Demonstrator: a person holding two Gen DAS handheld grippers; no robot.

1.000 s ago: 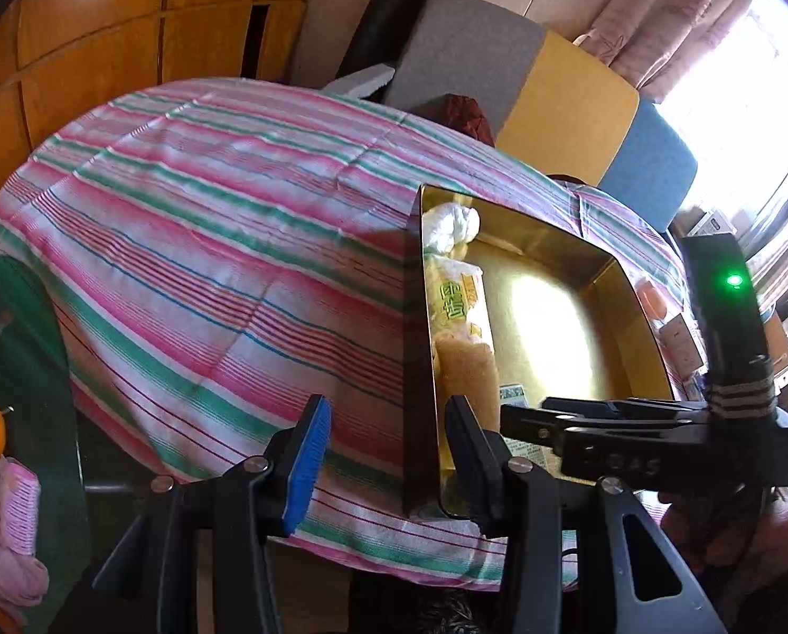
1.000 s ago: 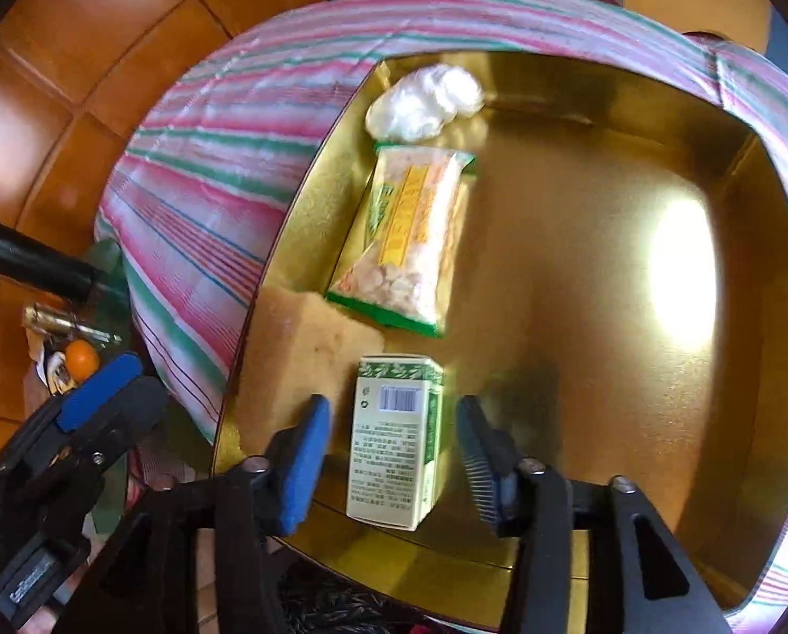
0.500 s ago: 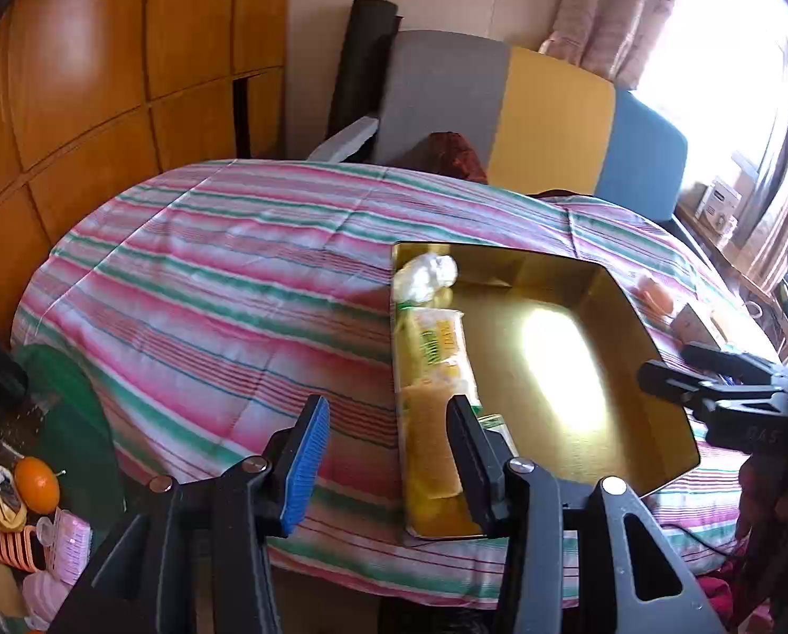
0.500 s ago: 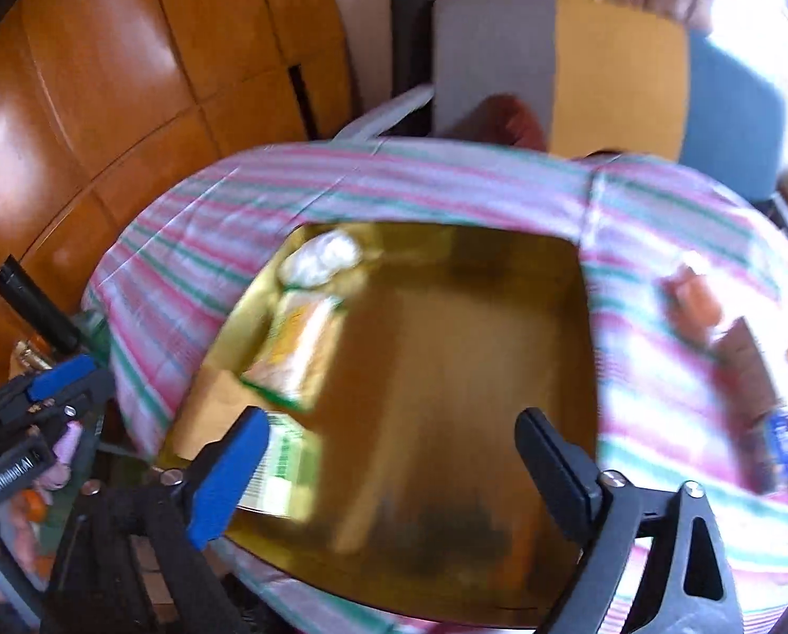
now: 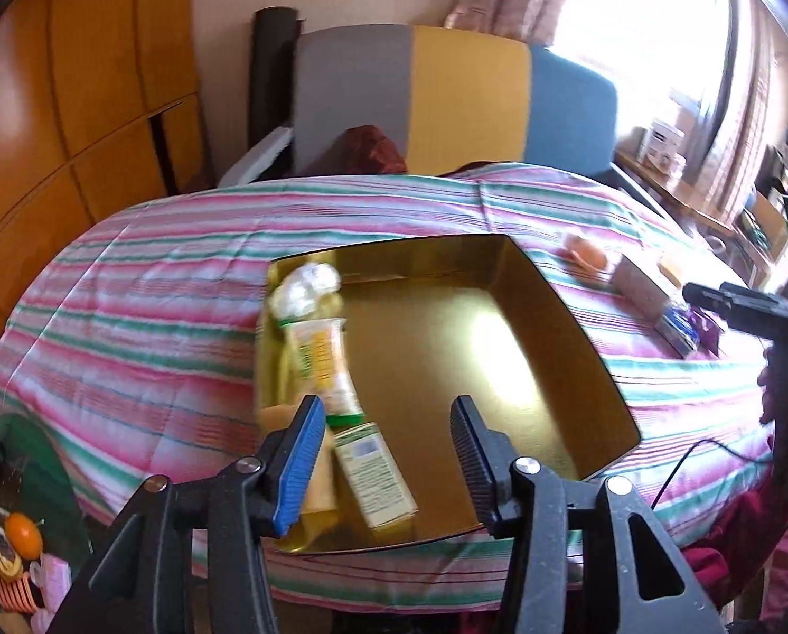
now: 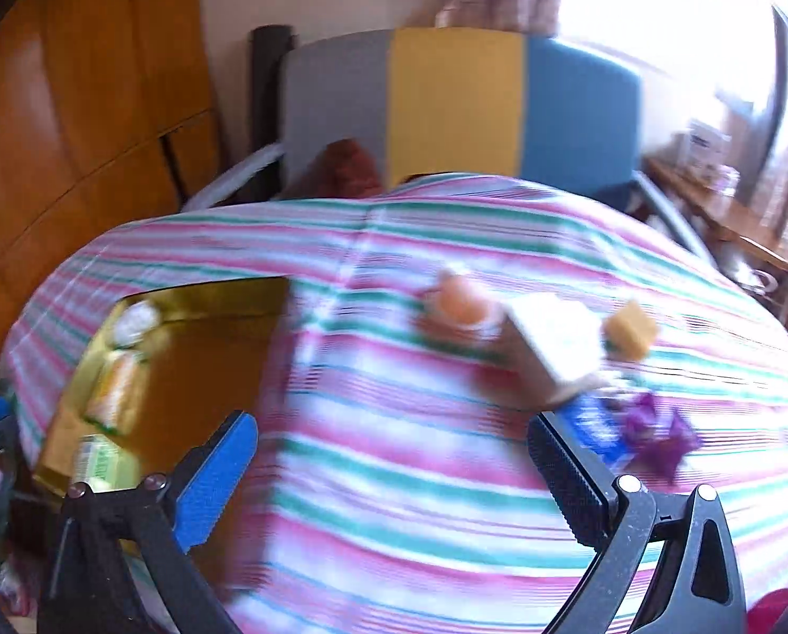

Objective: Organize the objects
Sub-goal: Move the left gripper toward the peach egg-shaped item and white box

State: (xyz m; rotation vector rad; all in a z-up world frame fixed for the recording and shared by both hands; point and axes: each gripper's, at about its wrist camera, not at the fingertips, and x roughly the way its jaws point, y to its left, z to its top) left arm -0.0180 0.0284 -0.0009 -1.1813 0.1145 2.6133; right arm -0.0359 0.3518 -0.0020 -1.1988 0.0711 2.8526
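Left gripper (image 5: 388,454), fingers just spreading, nothing between them, hangs above the gold tray (image 5: 579,327), lower centre. Right gripper (image 6: 394,481), fingers just spread wide, empty, over the striped bench (image 6: 394,401); green carton (image 5: 375,473) lies in the tray.

Left gripper (image 5: 388,457): black angular frame, silver screws, one blue ribbed pad, one black. Right gripper (image 6: 394,481): same build; green light on body.
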